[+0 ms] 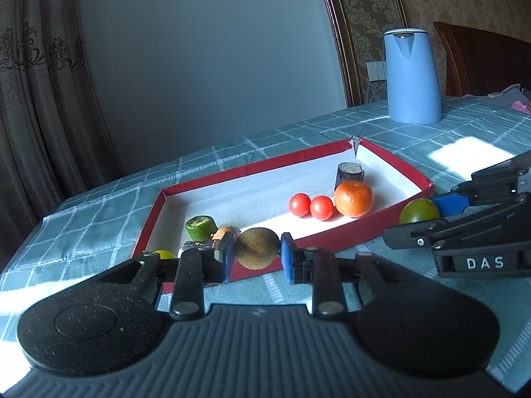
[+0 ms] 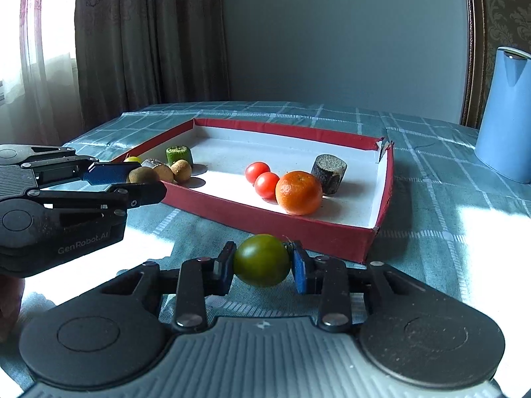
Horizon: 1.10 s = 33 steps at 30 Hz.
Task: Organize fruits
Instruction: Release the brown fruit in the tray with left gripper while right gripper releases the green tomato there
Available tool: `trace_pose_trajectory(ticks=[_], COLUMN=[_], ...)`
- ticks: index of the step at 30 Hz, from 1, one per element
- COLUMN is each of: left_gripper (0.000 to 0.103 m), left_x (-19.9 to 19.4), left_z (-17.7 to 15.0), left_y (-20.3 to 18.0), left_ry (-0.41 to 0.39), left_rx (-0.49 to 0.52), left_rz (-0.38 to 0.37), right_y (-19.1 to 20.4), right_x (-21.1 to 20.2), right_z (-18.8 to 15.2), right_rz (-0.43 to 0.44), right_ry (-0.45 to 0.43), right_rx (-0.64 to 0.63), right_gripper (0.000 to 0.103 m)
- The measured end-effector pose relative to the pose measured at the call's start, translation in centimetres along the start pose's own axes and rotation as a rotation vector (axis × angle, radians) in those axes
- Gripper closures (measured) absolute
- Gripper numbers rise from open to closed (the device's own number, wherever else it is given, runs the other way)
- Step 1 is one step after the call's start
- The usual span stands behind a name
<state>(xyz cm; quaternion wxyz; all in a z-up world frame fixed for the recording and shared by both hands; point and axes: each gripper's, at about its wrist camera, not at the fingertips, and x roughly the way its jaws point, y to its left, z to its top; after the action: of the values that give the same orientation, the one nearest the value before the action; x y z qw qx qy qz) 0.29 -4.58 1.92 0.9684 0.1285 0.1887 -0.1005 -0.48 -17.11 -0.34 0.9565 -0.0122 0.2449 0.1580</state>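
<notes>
My left gripper (image 1: 255, 254) is shut on a brown kiwi (image 1: 257, 248) and holds it just in front of the near wall of the red tray (image 1: 318, 232). My right gripper (image 2: 262, 263) is shut on a green tomato (image 2: 262, 260), held above the cloth in front of the tray (image 2: 265, 214). In the tray lie two red tomatoes (image 2: 262, 179), an orange (image 2: 298, 192), a dark cylinder piece (image 2: 329, 169), a green cucumber piece (image 2: 179, 155), small brown fruits (image 2: 172, 170) and a yellow fruit (image 2: 132, 159). The left gripper also shows in the right wrist view (image 2: 132, 179), and the right gripper shows in the left wrist view (image 1: 428, 212).
A blue kettle (image 1: 413, 76) stands on the checked tablecloth (image 1: 99, 205) behind the tray, to the right. A wooden chair (image 1: 481, 63) is at the far right. Curtains hang behind the table on the left.
</notes>
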Motion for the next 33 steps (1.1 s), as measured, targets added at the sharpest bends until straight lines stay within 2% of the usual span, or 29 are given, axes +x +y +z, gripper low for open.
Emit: trace_pose_trajectory(ticks=[6, 10, 12, 14, 16, 18, 19, 20, 22, 24, 27, 29, 33], left_gripper=[0.077, 0.077, 0.076, 0.076, 0.068, 0.049, 0.037, 0.033, 0.027, 0.021, 0.019, 0.014, 0.007], left_x=[2.6, 4.7, 5.7, 6.3, 6.4, 6.3, 6.1, 5.9, 5.4, 5.0, 4.3, 3.7, 2.4], left_z=[1.6, 2.1, 2.2, 2.2, 2.1, 2.0, 2.0, 1.9, 1.8, 1.7, 1.5, 1.4, 1.2], left_y=[1.5, 2.3, 2.5, 2.7, 2.8, 2.6, 2.6, 2.5, 2.3, 2.2, 2.0, 2.0, 1.8], left_ry=[0.028, 0.063, 0.085, 0.103, 0.110, 0.102, 0.094, 0.084, 0.070, 0.069, 0.059, 0.062, 0.039], left_rx=[-0.061, -0.076, -0.072, -0.073, -0.076, -0.069, -0.069, -0.068, -0.061, -0.064, -0.066, -0.091, -0.110], left_rz=[0.130, 0.160, 0.184, 0.184, 0.186, 0.189, 0.194, 0.197, 0.204, 0.200, 0.211, 0.201, 0.200], right_y=[0.2, 0.7, 0.9, 0.8, 0.4, 0.5, 0.4, 0.3, 0.0, -0.5, -1.3, -1.7, -1.8], right_x=[2.8, 5.7, 6.3, 6.9, 7.1, 7.0, 6.9, 6.8, 6.0, 5.1, 3.9, 3.4, 2.8], right_z=[3.2, 4.3, 4.4, 4.6, 4.5, 4.5, 4.5, 4.4, 4.3, 4.2, 3.9, 3.7, 3.2], right_rz=[-0.043, -0.081, -0.119, -0.107, -0.107, -0.106, -0.112, -0.120, -0.129, -0.134, -0.139, -0.147, -0.135], right_ry=[-0.009, 0.010, -0.024, -0.008, -0.020, -0.017, -0.017, -0.026, -0.067, -0.092, -0.119, -0.126, -0.115], right_rx=[0.000, -0.017, -0.036, -0.032, 0.007, 0.002, 0.008, 0.021, 0.061, 0.103, 0.184, 0.236, 0.273], right_gripper=[0.069, 0.069, 0.069, 0.068, 0.067, 0.063, 0.054, 0.042, 0.035, 0.034, 0.033, 0.029, 0.029])
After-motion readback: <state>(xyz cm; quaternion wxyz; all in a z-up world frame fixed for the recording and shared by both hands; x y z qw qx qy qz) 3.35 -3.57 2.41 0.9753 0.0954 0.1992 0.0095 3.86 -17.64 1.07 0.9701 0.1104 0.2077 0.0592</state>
